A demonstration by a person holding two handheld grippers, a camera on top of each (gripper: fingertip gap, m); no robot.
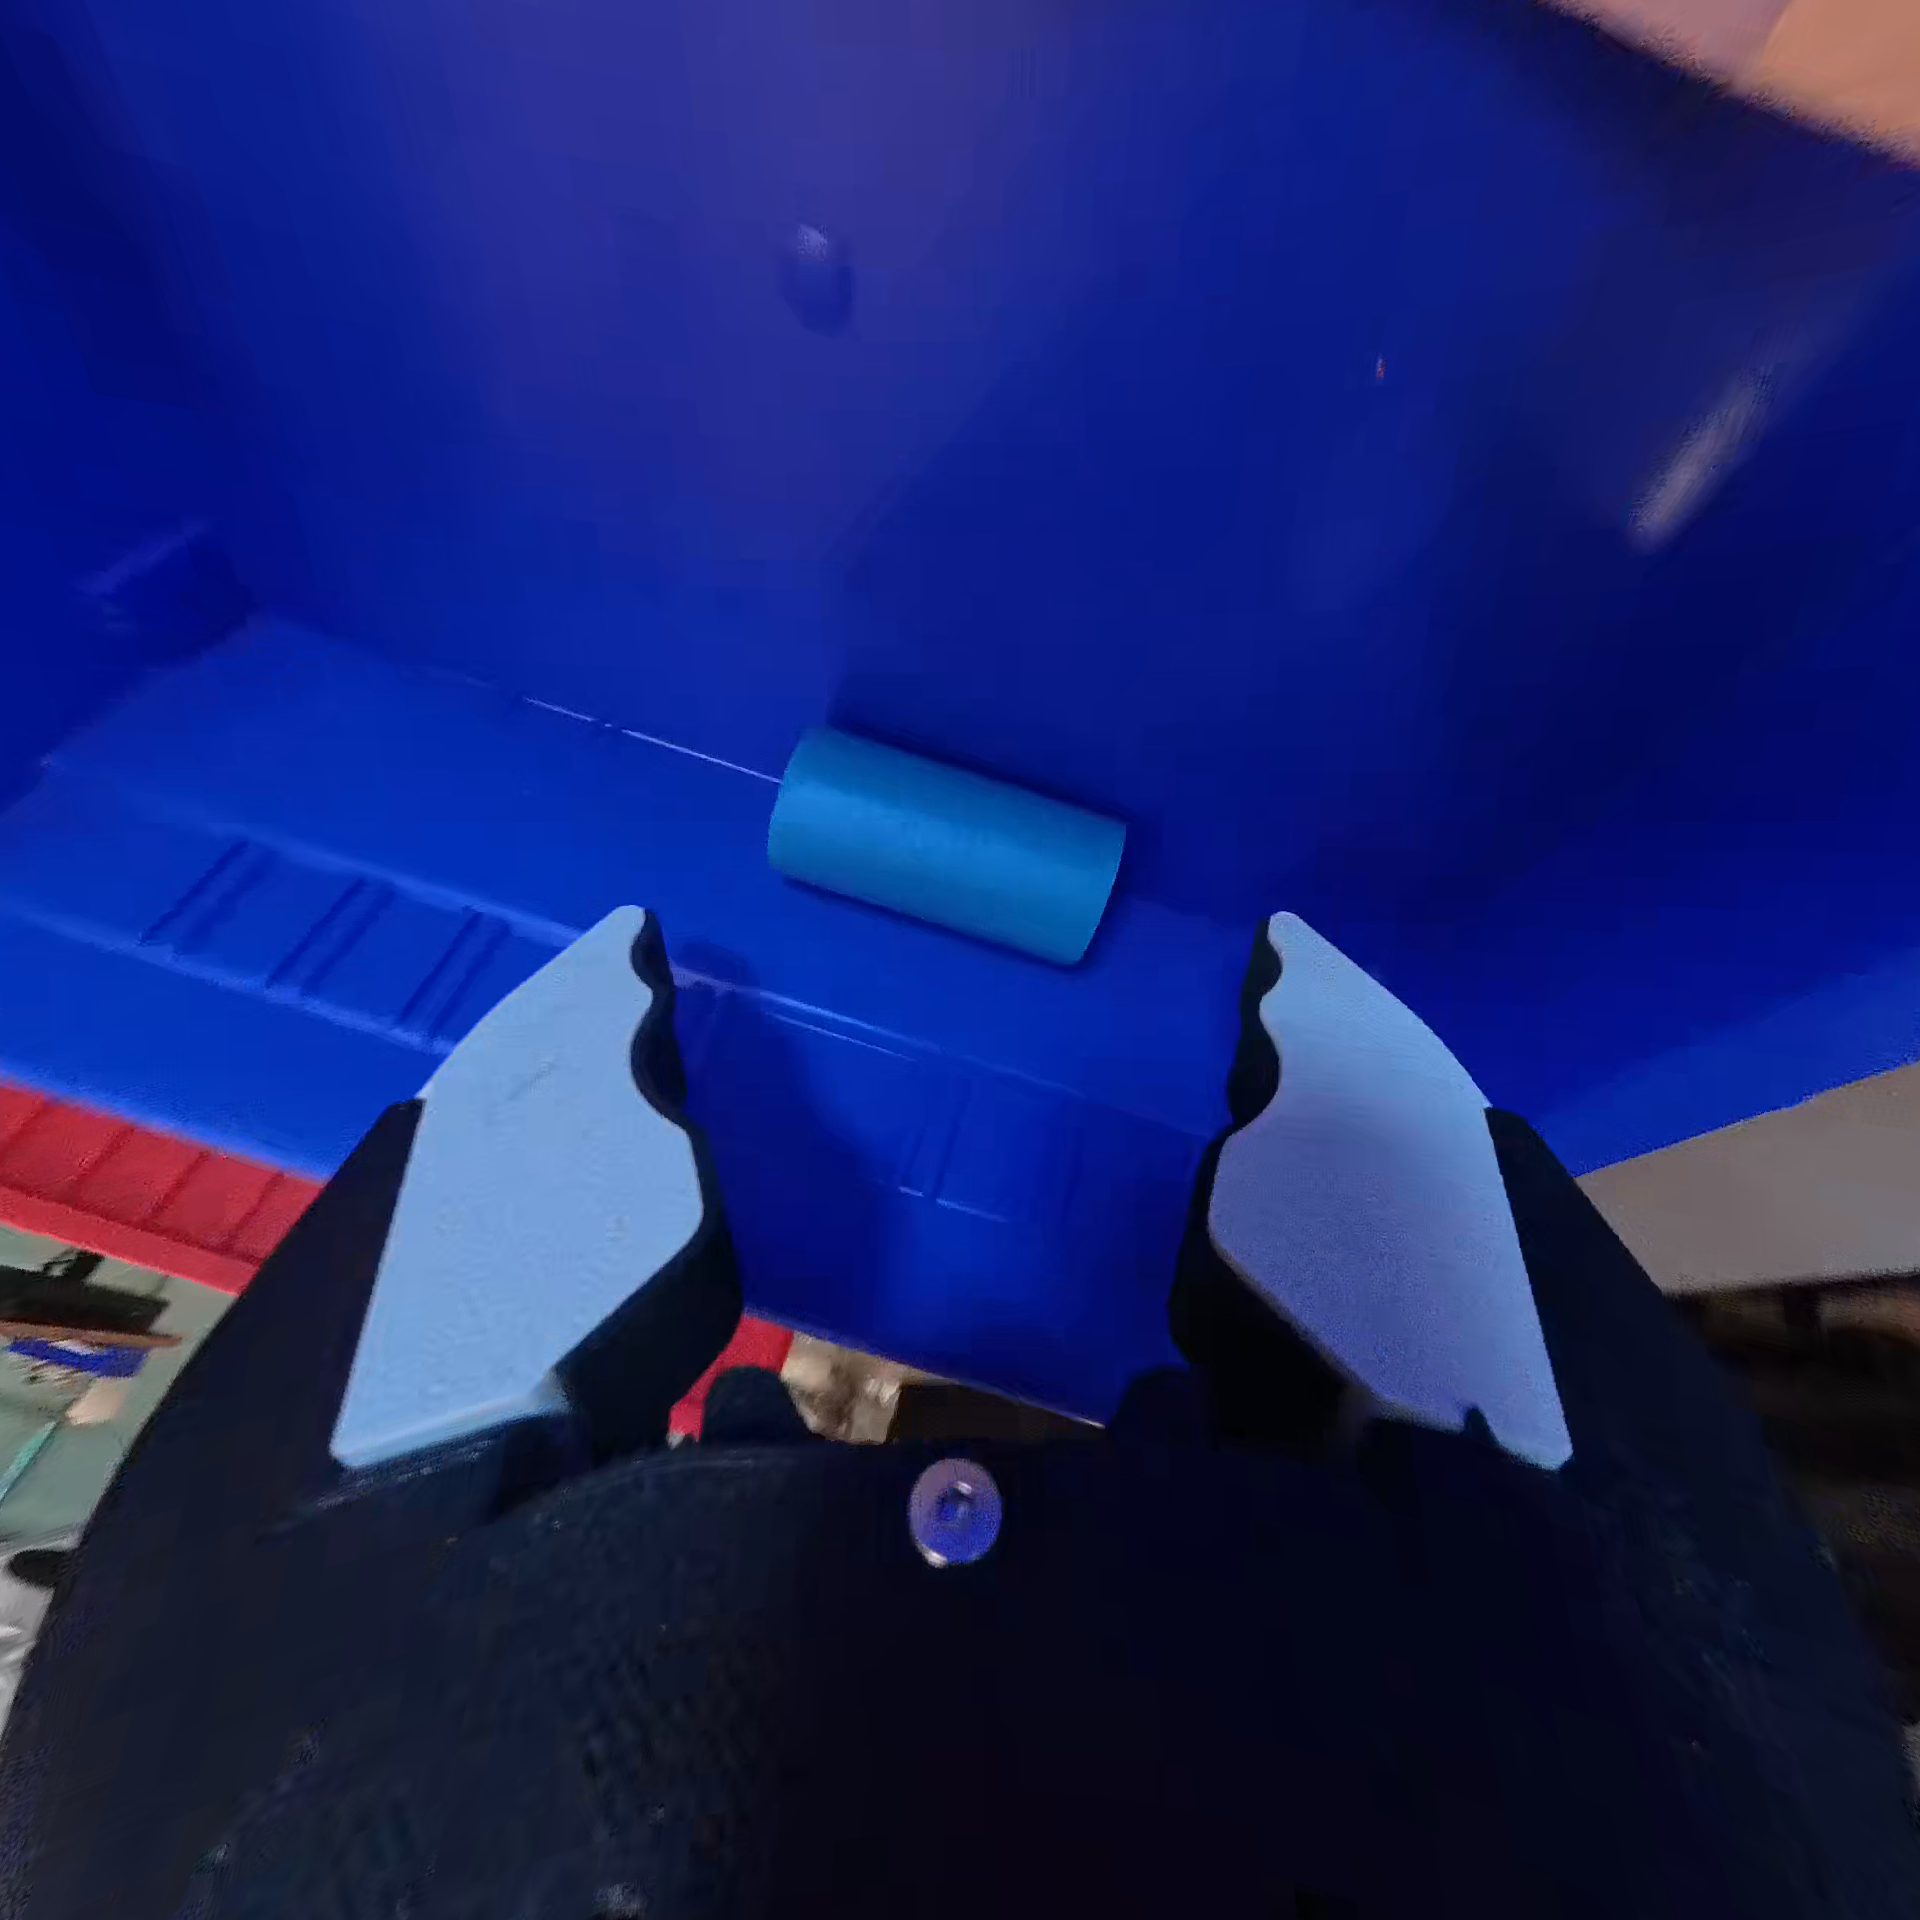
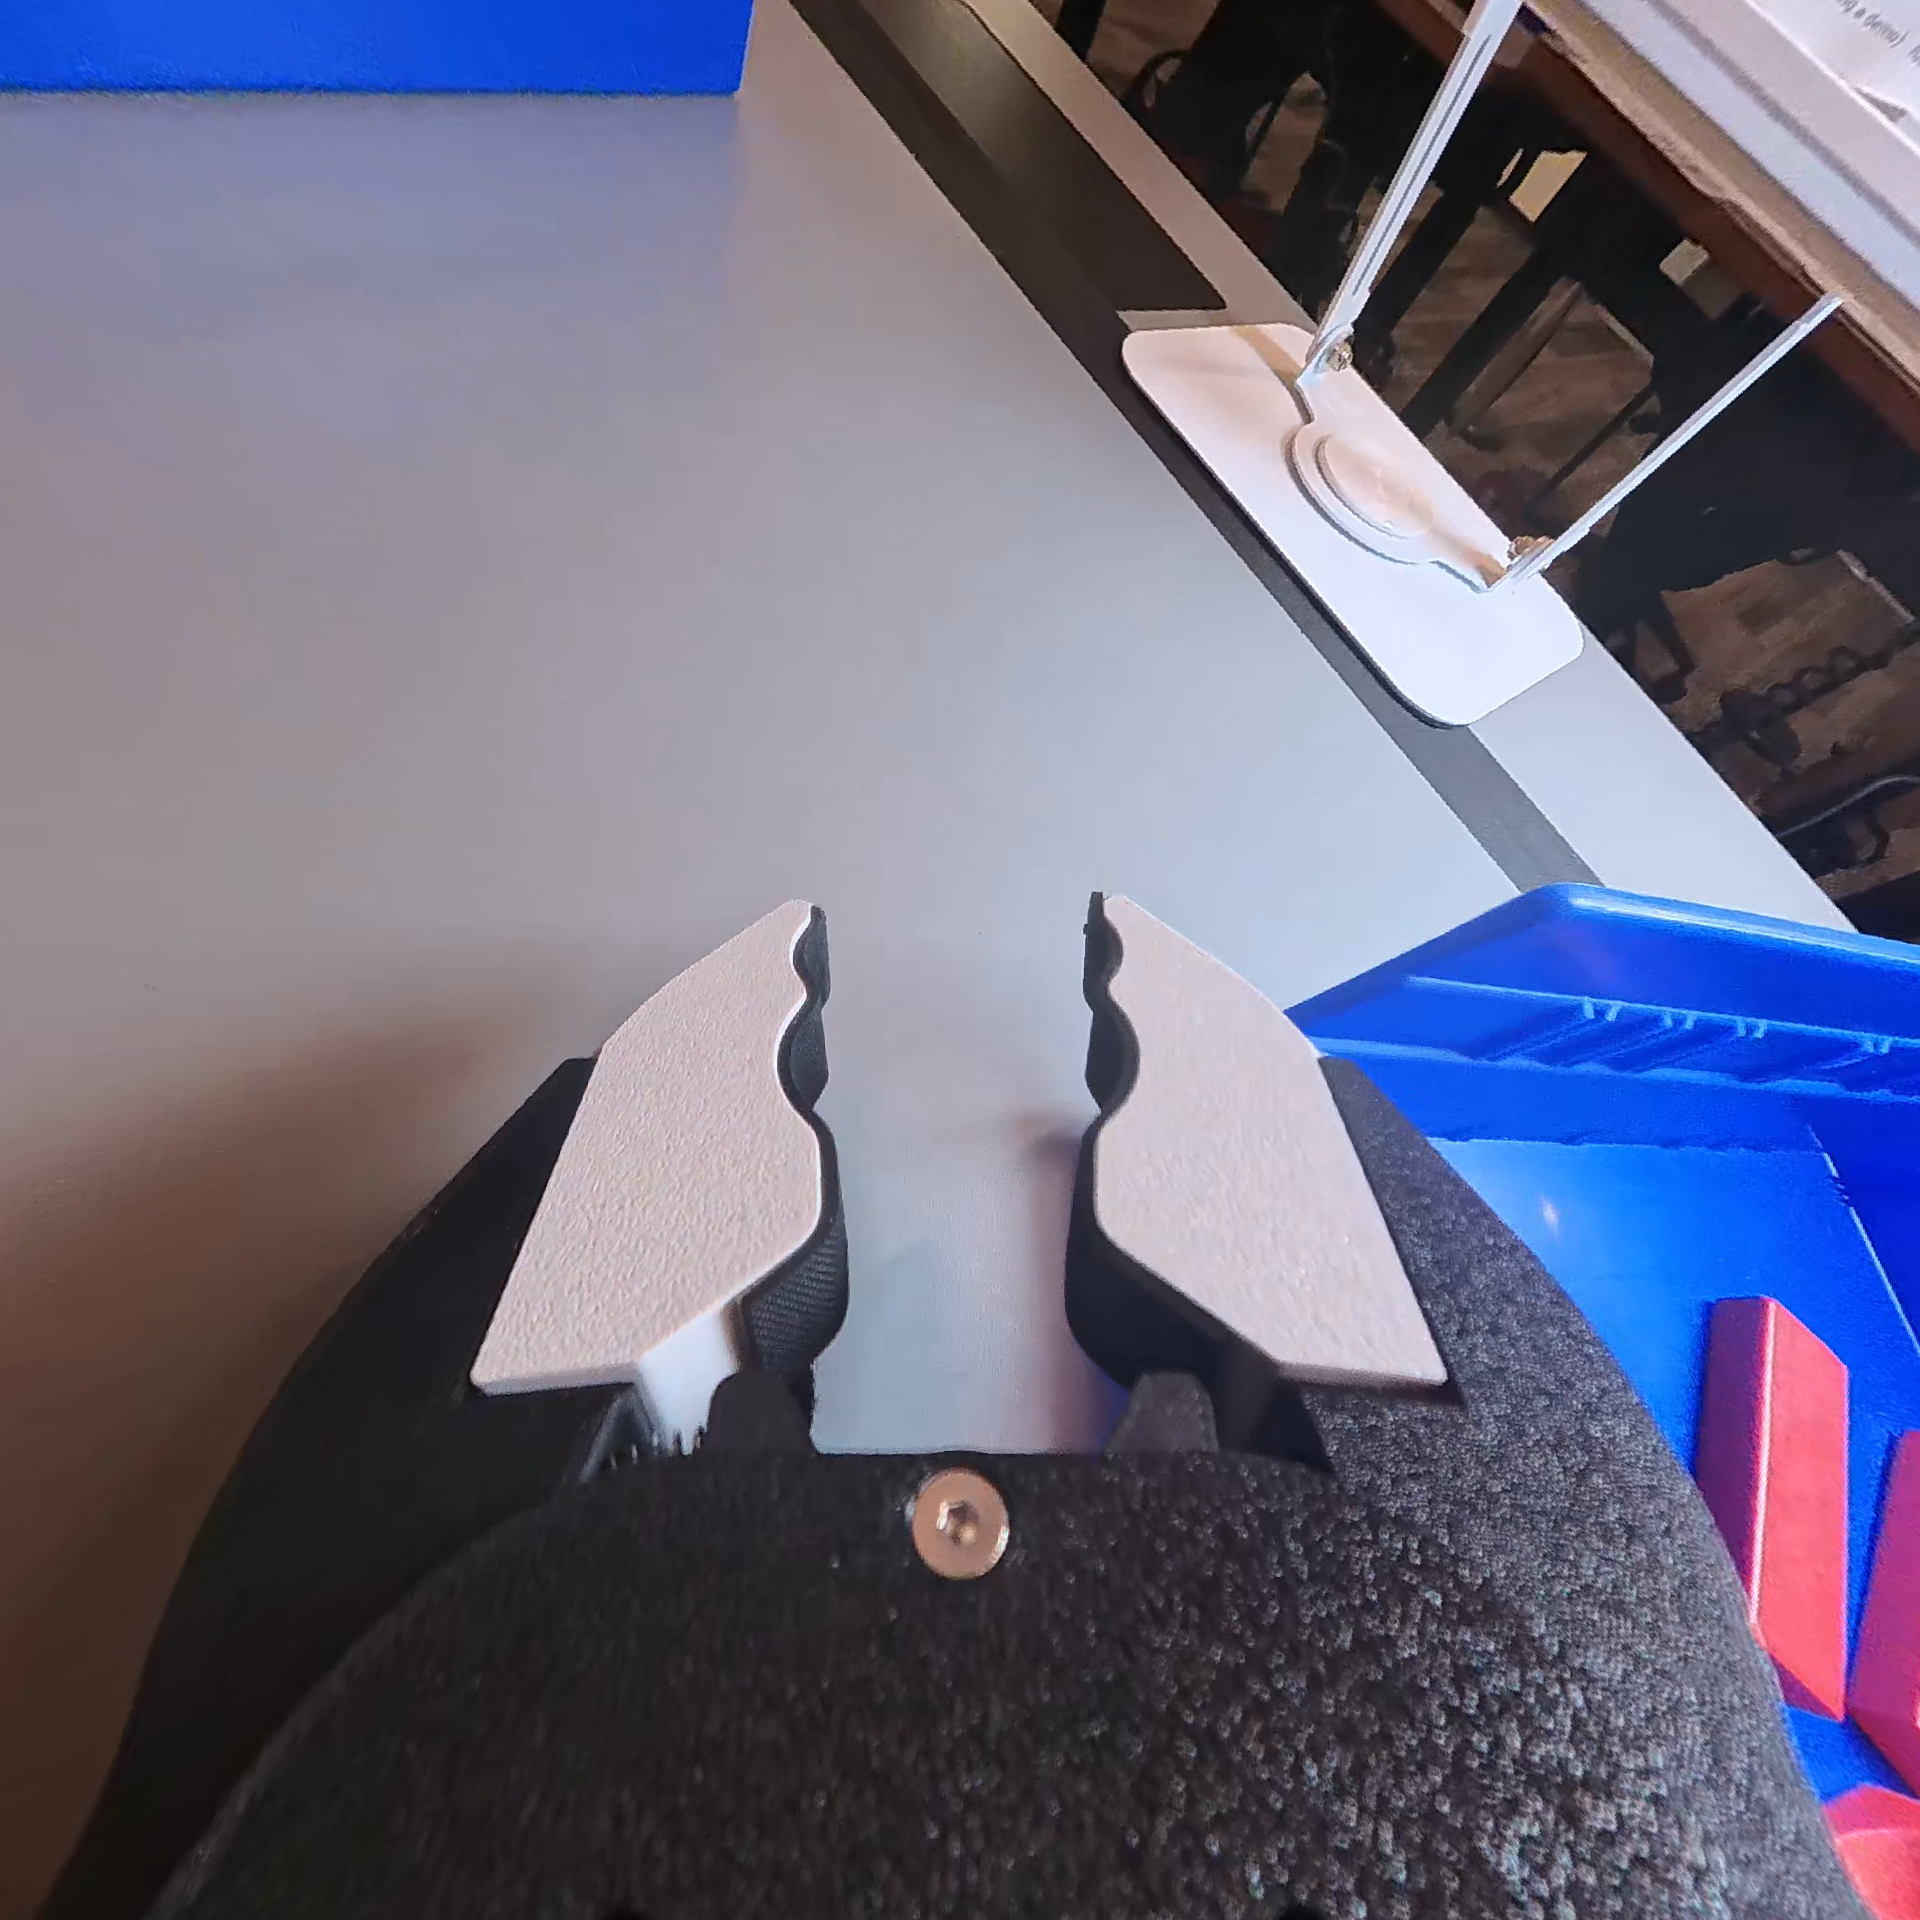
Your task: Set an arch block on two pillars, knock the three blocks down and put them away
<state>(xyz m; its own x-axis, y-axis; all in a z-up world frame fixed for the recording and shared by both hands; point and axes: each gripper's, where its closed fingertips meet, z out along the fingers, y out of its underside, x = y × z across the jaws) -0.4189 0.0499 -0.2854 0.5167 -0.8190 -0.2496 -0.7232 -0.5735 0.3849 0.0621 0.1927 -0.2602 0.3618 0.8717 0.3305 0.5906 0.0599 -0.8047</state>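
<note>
In the left wrist view, a light blue cylinder block lies on its side inside a deep blue bin, against the bin's inner wall. My left gripper is open and empty, just short of the cylinder. In the right wrist view, my right gripper is open and empty above the grey table. A second blue bin sits to its right and holds red blocks.
A red bin edge shows below the blue bin at the left. A white stand base with thin white rods sits at the table's far right edge. Another blue bin stands at the table's far end.
</note>
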